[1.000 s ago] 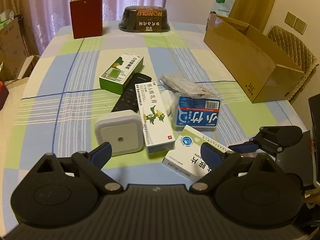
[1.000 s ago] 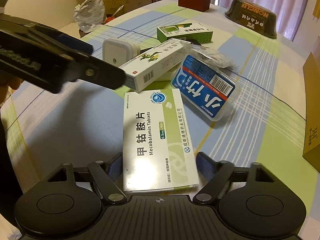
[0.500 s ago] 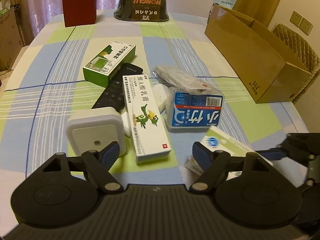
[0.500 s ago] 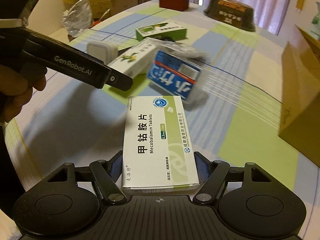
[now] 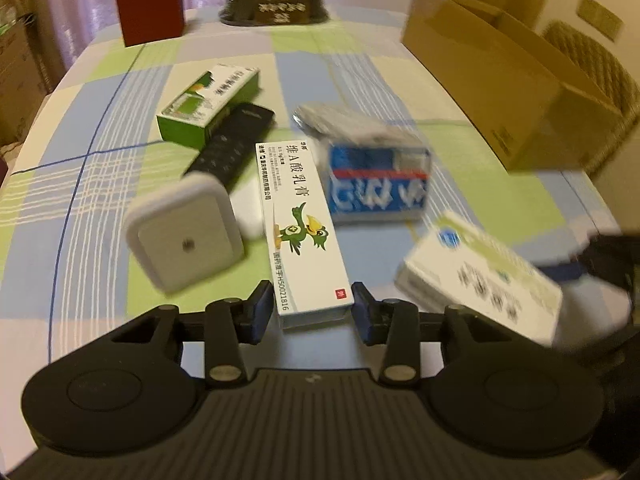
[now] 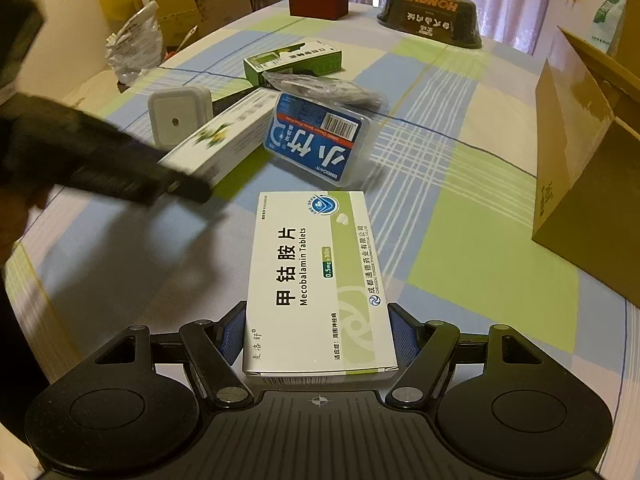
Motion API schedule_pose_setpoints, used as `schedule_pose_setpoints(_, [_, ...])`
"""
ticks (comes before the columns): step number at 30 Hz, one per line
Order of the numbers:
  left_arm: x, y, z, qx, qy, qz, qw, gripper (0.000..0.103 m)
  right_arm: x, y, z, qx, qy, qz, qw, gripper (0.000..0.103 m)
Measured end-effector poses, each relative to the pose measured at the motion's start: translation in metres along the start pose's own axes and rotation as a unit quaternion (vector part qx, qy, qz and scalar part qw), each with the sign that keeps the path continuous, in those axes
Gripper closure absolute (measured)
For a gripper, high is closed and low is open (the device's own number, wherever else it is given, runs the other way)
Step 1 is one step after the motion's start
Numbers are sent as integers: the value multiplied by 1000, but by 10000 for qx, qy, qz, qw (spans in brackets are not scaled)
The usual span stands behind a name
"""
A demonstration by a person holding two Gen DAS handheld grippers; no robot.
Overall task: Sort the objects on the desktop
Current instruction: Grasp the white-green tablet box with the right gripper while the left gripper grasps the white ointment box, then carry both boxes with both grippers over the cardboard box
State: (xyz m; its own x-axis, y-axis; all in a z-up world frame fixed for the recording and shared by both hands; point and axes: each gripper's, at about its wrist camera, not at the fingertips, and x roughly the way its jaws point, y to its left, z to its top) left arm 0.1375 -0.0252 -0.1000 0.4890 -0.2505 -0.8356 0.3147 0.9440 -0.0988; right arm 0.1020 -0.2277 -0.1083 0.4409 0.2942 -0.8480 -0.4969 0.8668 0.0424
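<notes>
Right gripper (image 6: 318, 334) is clamped on the Mecobalamin tablet box (image 6: 318, 280), pads on its two long side faces at the near end, box lifted off the tablecloth (image 6: 480, 216) and short of the cardboard carton (image 6: 576, 168), which sits well off to the right. Left gripper (image 5: 313, 312) straddles the near end of the ointment box (image 5: 300, 224), just left of the blue tissue pack (image 5: 378, 184); pads look at or just off the sides, so I cannot tell if it's gripping yet. Both are thin paperboard: light, hollow, smooth print, will dent or cave if squeezed hard. I'd grip across the narrow width near an end flap where it's stiffest, moderate force. Long overhang could sag or pivot.
</notes>
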Motion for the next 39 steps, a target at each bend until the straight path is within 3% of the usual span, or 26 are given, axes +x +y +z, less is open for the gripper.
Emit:
schedule_pose_setpoints(3, [-9, -5, -12, 140, 101, -5, 9999, 64, -1, -2, -3, 68, 5, 2, 10000, 32])
schedule_pose_setpoints(6, [-8, -7, -16, 188, 113, 56, 9997, 50, 0, -2, -5, 46, 6, -38, 10000, 32])
schedule_pose_setpoints(17, [16, -4, 2, 114, 51, 236, 9996, 48, 15, -4, 5, -59, -27, -81, 9999, 31])
schedule_pose_setpoints(21, [19, -3, 4, 134, 82, 247, 9996, 51, 21, -6, 7, 26, 4, -50, 10000, 31])
schedule_pose_setpoints(24, [20, -2, 4, 123, 120, 260, 9995, 65, 22, -7, 8, 64, 7, -57, 10000, 31])
schedule_pose_setpoints(27, [16, -1, 3, 68, 130, 315, 9994, 70, 20, -9, 8, 202, 26, -66, 9998, 33])
schedule_pose_setpoints(39, [-32, -16, -10, 236, 38, 235, 9994, 70, -28, -12, 5, 536, -307, -159, 9980, 33])
